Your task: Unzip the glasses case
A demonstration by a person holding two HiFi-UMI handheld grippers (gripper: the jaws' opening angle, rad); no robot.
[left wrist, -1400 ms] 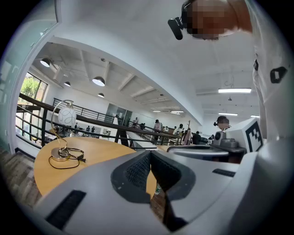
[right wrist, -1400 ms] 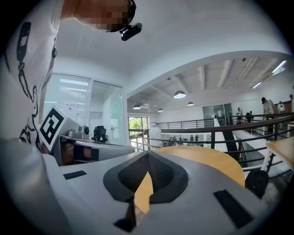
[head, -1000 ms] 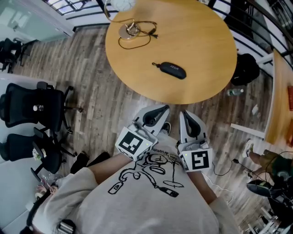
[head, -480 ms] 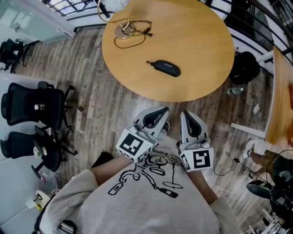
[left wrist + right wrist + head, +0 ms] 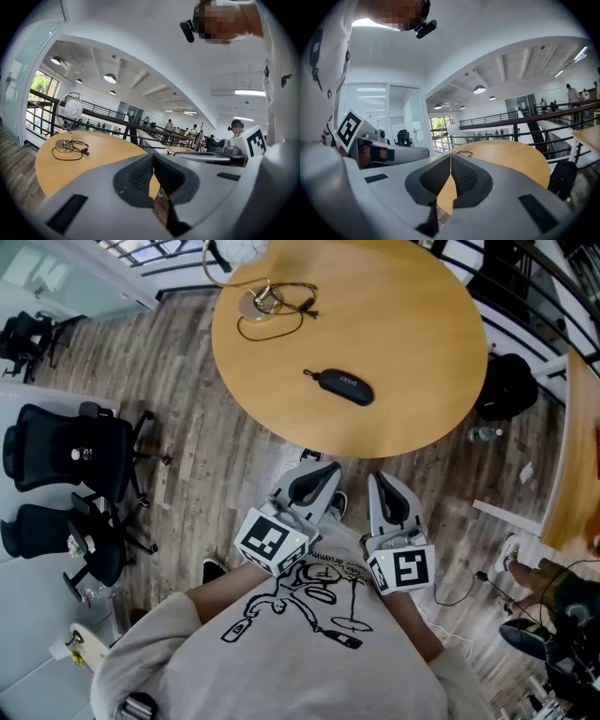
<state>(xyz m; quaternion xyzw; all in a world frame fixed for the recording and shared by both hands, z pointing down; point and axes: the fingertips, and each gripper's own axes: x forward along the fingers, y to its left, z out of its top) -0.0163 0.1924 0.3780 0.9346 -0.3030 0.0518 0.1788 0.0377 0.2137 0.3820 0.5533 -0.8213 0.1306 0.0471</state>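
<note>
A black zipped glasses case (image 5: 342, 386) lies near the middle of the round wooden table (image 5: 422, 324), its pull tab pointing left. My left gripper (image 5: 312, 482) and right gripper (image 5: 390, 498) are held side by side close to my chest, short of the table's near edge and well apart from the case. Both are shut with nothing between the jaws. In the left gripper view my left gripper (image 5: 153, 157) points over the table (image 5: 98, 157). In the right gripper view my right gripper (image 5: 451, 158) does the same toward the table (image 5: 511, 157). The case is hidden in both gripper views.
A gold lamp base with a coiled black cord (image 5: 267, 302) sits at the table's far left. Black office chairs (image 5: 70, 460) stand on the wood floor to the left. A black bag (image 5: 506, 385) lies on the floor right of the table, by a railing.
The view shifted slightly, so the table and case sit a little differently in frame. Both grippers stay shut and close to my chest, drifting slightly lower.
</note>
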